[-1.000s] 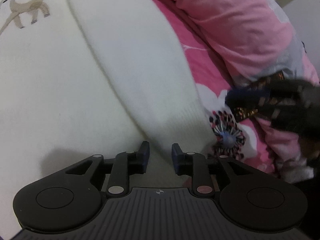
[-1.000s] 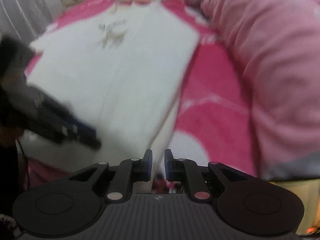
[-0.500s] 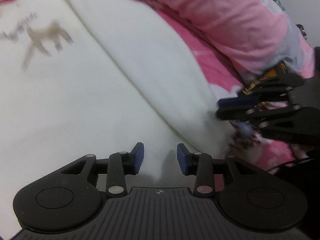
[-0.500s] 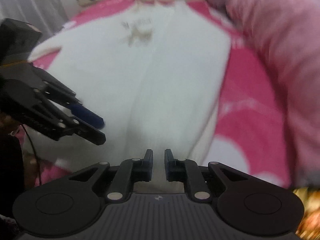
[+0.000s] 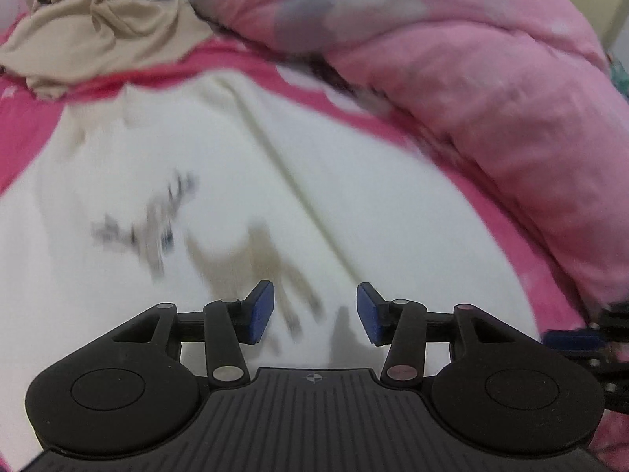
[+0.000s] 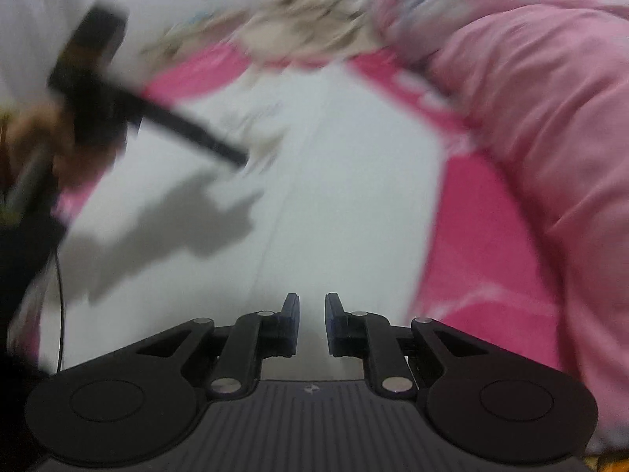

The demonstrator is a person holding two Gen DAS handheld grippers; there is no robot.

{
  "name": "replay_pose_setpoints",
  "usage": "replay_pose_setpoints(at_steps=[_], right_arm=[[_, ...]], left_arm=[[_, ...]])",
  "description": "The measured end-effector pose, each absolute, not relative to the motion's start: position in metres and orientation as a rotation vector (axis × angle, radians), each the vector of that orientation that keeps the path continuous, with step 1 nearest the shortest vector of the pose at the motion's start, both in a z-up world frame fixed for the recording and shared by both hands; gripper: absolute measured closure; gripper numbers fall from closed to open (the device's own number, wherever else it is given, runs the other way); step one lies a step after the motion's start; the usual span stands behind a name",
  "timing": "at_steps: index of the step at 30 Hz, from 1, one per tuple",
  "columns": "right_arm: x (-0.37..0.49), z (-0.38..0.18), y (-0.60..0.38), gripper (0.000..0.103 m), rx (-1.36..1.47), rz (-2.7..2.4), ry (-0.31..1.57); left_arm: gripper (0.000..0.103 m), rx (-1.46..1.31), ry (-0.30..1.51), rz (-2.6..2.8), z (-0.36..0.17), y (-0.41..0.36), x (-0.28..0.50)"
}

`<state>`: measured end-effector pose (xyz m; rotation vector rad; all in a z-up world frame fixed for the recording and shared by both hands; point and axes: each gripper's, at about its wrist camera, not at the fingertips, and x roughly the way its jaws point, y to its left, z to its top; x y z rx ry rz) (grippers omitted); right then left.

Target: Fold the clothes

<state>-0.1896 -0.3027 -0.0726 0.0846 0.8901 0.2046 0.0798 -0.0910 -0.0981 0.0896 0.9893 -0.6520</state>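
Note:
A white sweater (image 5: 354,181) with a tan deer print (image 5: 259,251) lies flat on the pink bed, one side folded in along a lengthwise crease. It also shows in the right wrist view (image 6: 346,196). My left gripper (image 5: 314,312) is open and empty, hovering above the sweater near the print. It also shows, blurred, in the right wrist view (image 6: 236,159). My right gripper (image 6: 311,322) hovers over the sweater's near end with a narrow gap between its fingers, holding nothing. Its fingertip (image 5: 570,340) shows at the right edge of the left wrist view.
A bulky pink duvet (image 5: 471,59) lies along the right side of the sweater; it also shows in the right wrist view (image 6: 530,98). A crumpled beige garment (image 5: 98,19) lies at the far end of the bed. The pink floral sheet (image 6: 479,267) shows around the sweater.
Both grippers have lifted away from the sweater's near edge and swung up, so the far end of the bed shows. The left gripper's jaws have opened wider.

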Motion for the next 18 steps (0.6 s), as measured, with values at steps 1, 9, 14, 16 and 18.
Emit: replay_pose_setpoints(at_steps=[1, 9, 14, 16, 18], right_arm=[[-0.179, -0.071, -0.309, 0.087, 0.11, 0.182, 0.881], [-0.119, -0.082, -0.307, 0.086, 0.111, 0.174, 0.856], [-0.111, -0.105, -0.295, 0.087, 0.102, 0.196, 0.88], [-0.11, -0.117, -0.295, 0.087, 0.103, 0.2, 0.905], [-0.108, -0.126, -0.296, 0.088, 0.11, 0.212, 0.905]], left_arm=[[0.056, 0.081, 0.972, -0.637, -0.098, -0.097, 0.091], [0.057, 0.072, 0.817, -0.662, -0.106, -0.141, 0.132], [0.057, 0.049, 0.763, -0.656, -0.122, -0.153, 0.167], [0.057, 0.041, 0.739, -0.609, -0.133, -0.152, 0.184], [0.054, 0.017, 0.778, -0.548, -0.152, -0.146, 0.202]])
